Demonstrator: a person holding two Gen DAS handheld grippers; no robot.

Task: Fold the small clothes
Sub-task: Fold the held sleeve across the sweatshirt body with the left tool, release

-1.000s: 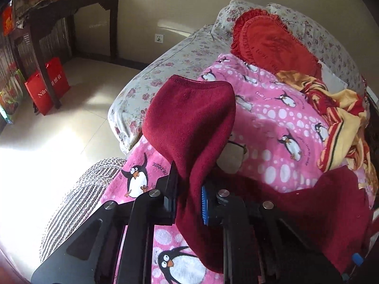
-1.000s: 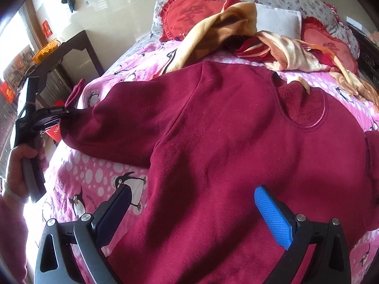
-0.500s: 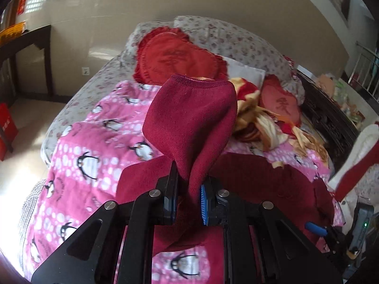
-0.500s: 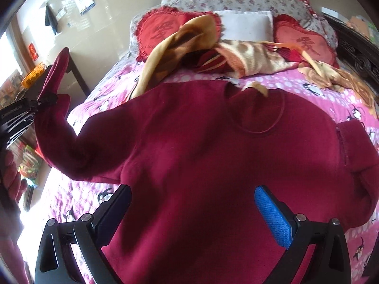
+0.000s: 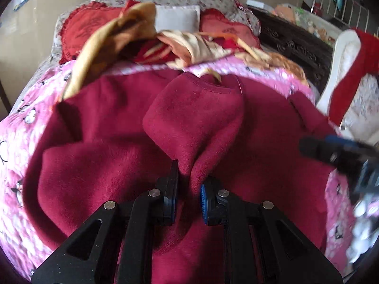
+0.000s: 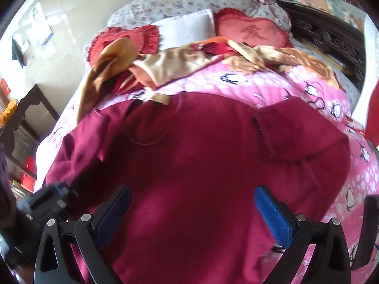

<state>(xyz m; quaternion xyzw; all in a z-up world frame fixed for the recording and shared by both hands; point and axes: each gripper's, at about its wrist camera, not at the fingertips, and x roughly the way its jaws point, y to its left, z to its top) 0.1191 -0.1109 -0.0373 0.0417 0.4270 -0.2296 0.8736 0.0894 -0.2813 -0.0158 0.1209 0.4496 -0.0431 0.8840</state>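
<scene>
A dark red sweater [image 6: 201, 156] lies spread front-up on the bed, its neckline toward the pillows. My left gripper [image 5: 188, 184] is shut on the left sleeve [image 5: 196, 120] just behind the cuff and holds it up over the sweater's chest. The cuff stands above the fingers. My right gripper [image 6: 191, 203] hangs open over the sweater's lower body with nothing between its pads. The right sleeve [image 6: 298, 137] lies folded in across the sweater's right side. In the left wrist view the right gripper [image 5: 336, 151] shows blurred at the right edge.
A pink penguin blanket [image 6: 279, 87] covers the bed. At its head lie a yellow-orange cloth [image 6: 165, 64], red heart cushions [image 6: 251, 32] and a white pillow [image 6: 187, 27]. A dark carved bed frame [image 6: 331, 40] runs along the right; a dark table [image 6: 30, 108] stands left.
My left gripper has swung the held sleeve from the bed's left edge in over the sweater's chest. The right gripper has shifted sideways above the sweater, still open.
</scene>
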